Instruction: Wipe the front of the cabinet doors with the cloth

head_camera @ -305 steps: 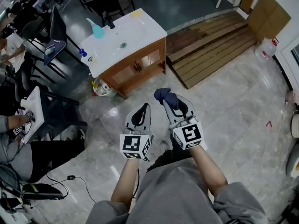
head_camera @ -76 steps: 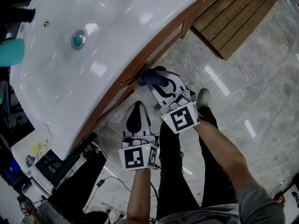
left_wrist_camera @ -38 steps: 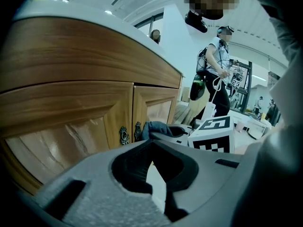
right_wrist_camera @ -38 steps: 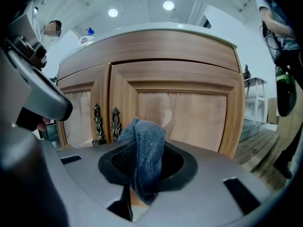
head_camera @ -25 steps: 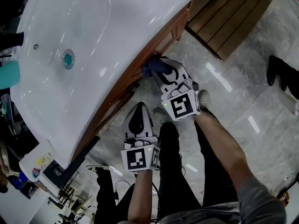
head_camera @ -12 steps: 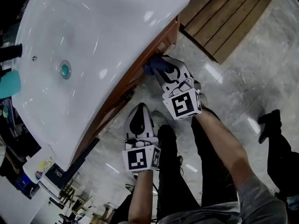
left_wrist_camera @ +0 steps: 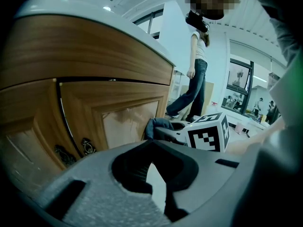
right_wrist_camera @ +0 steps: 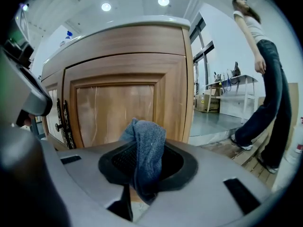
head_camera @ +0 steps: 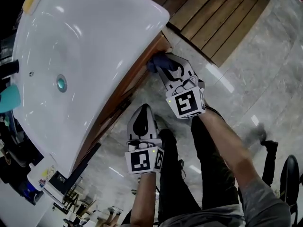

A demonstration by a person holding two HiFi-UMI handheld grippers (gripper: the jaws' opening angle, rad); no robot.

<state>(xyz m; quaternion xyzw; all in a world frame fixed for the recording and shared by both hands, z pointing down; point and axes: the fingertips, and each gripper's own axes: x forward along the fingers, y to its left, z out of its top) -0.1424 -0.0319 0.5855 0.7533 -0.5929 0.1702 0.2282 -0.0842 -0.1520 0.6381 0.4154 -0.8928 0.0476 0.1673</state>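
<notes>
The wooden cabinet (head_camera: pixel 135 74) stands under a white sink top (head_camera: pixel 85 46). My right gripper (head_camera: pixel 160 66) is shut on the blue cloth (head_camera: pixel 155 62), which is pressed to the cabinet front near its right corner. In the right gripper view the cloth (right_wrist_camera: pixel 144 148) bulges out of the right gripper (right_wrist_camera: pixel 142 148), right before the right door panel (right_wrist_camera: pixel 116 112). My left gripper (head_camera: pixel 143 108) hangs shut and empty below, off the cabinet. The left gripper view shows the left gripper (left_wrist_camera: pixel 152 144), the door handles (left_wrist_camera: pixel 87 145) and the cloth (left_wrist_camera: pixel 158 125).
Wooden planks (head_camera: pixel 222 22) lie on the marble floor beyond the cabinet's right end. A person (right_wrist_camera: pixel 262 79) walks close by on the right; a foot (head_camera: pixel 265 141) shows on the floor. A dark chair (head_camera: pixel 291 174) stands at the right edge. A teal bottle (head_camera: pixel 4 100) sits on the sink top.
My right gripper has slid the cloth along the cabinet front toward its right corner. The left gripper has stayed where it was. A person has walked past on the right.
</notes>
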